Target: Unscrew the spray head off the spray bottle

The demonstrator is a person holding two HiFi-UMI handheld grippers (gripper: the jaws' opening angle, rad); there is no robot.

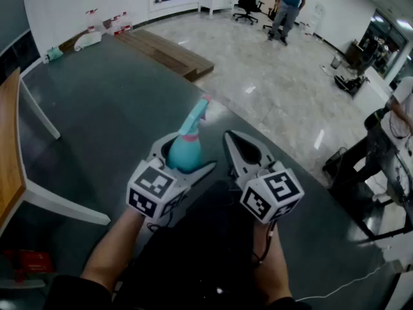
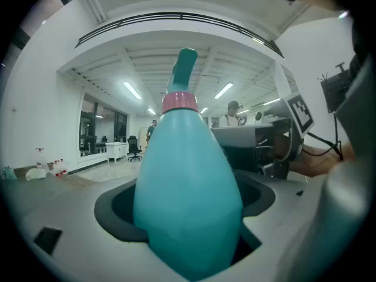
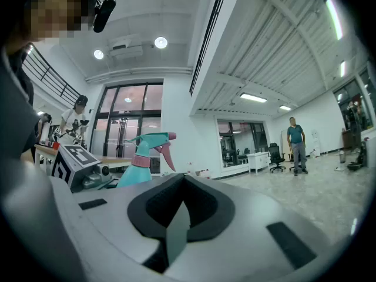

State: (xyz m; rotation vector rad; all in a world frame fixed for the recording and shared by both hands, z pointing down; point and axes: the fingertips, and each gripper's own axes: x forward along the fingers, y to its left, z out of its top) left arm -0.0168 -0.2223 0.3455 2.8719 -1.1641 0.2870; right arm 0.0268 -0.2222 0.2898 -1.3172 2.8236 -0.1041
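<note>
A teal spray bottle [image 1: 184, 152] with a pink collar [image 1: 189, 136] and a teal spray head [image 1: 197, 113] is held off the table, its head pointing away from me. My left gripper [image 1: 187, 161] is shut on the bottle's body, which fills the left gripper view [image 2: 187, 198] between the jaws. My right gripper [image 1: 236, 141] is just to the right of the bottle, apart from it, jaws shut with nothing between them. In the right gripper view the bottle [image 3: 136, 168] stands to the left with its pink trigger [image 3: 165, 154] showing.
A dark grey table [image 1: 103, 115] lies below both grippers, its edge running diagonally at the right. A wooden-topped white table [image 1: 13, 160] stands at the left. Bottles [image 1: 90, 39] sit at the far wall. People stand at the back [image 1: 287, 8] and at the right [image 1: 393, 128].
</note>
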